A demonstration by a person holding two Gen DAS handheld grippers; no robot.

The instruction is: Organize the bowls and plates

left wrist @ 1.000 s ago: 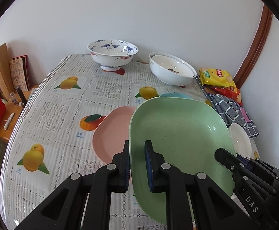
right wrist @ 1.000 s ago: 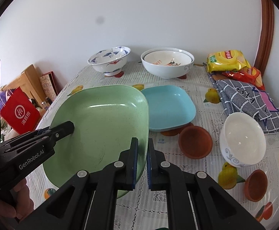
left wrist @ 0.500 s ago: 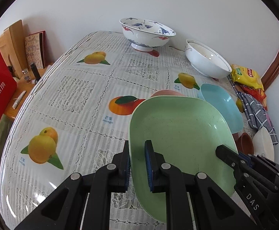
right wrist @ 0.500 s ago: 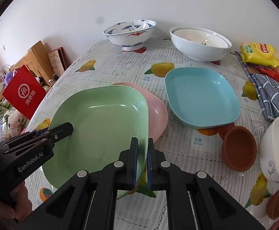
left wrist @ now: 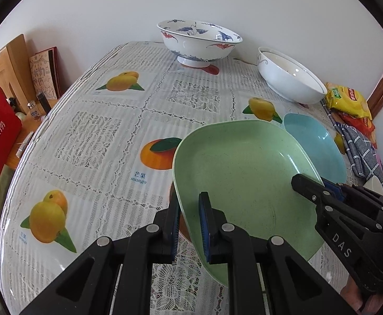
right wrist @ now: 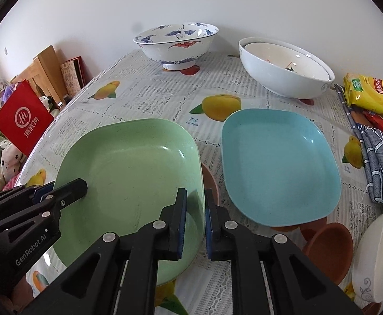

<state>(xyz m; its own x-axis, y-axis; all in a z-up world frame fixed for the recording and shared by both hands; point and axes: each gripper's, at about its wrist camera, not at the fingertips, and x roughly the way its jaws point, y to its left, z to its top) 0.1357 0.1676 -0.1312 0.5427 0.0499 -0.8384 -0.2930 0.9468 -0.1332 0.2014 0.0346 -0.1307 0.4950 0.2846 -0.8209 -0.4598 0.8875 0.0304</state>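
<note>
On the worktop the green plate, likely light, stiff and slick (so best held by its raised rim), sits over a pink plate, each rim side clamped by left hand-held gripper and right hand-held gripper; the white bowl nests another.

A fruit-print tablecloth is covering the tabletop. At its right edge a yellow snack bag is lying beside a checked cloth; off its left edge a red bag is standing.
</note>
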